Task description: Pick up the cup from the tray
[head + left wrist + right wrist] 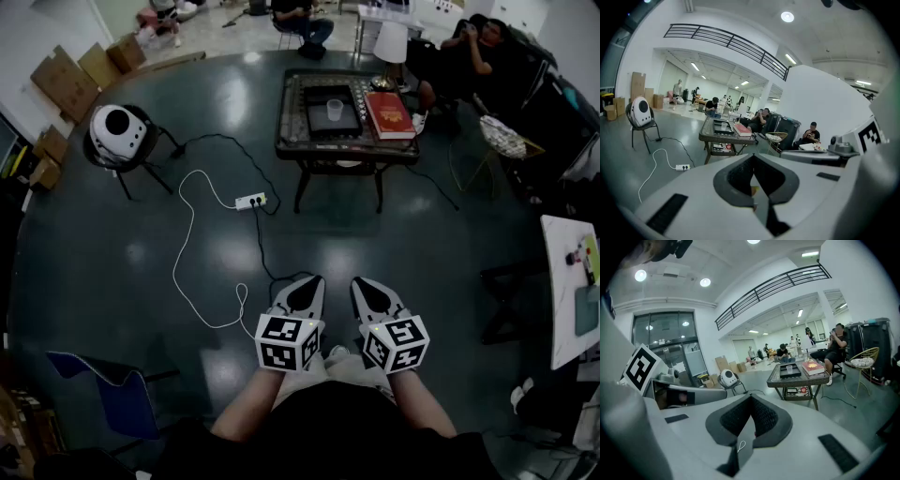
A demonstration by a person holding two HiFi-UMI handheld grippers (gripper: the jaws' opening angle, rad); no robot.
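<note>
Well short of the tabletop, we hold the left gripper and right gripper closed, empty — arriving unopened, they could topple the light cup on its tray.

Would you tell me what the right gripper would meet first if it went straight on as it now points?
Nothing near: ahead of the right gripper lies only open floor. The table stands far off, slightly right of its line, so it may pass beside it.

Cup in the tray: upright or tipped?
Upright. In the head view the cup stands on its base inside the tray on the table, open rim facing up.
</note>
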